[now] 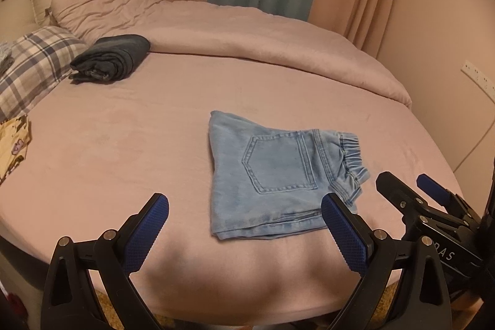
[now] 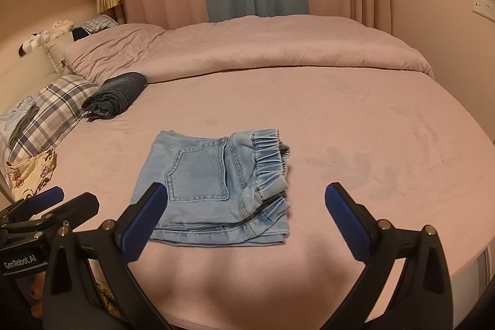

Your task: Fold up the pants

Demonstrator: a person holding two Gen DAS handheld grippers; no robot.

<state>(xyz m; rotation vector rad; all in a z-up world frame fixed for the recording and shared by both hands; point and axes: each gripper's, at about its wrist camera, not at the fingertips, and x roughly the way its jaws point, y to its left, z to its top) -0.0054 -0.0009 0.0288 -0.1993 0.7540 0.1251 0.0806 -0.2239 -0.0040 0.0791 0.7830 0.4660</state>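
Observation:
Light blue denim pants (image 1: pixel 278 175) lie folded into a compact square on the pink bed, back pocket up, elastic waistband to the right; they also show in the right wrist view (image 2: pixel 216 187). My left gripper (image 1: pixel 244 212) is open and empty, held above the bed's near edge just in front of the pants. My right gripper (image 2: pixel 244 203) is open and empty, also just in front of the pants. The right gripper shows in the left wrist view (image 1: pixel 405 184) at the right edge; the left gripper shows in the right wrist view (image 2: pixel 71 200) at the left.
A folded dark garment (image 1: pixel 114 57) lies at the back left near a plaid pillow (image 1: pixel 34 64). A rolled-back pink duvet (image 1: pixel 247 39) lines the far side. A yellow patterned cloth (image 1: pixel 12 144) sits at the left edge. Curtains and wall stand behind.

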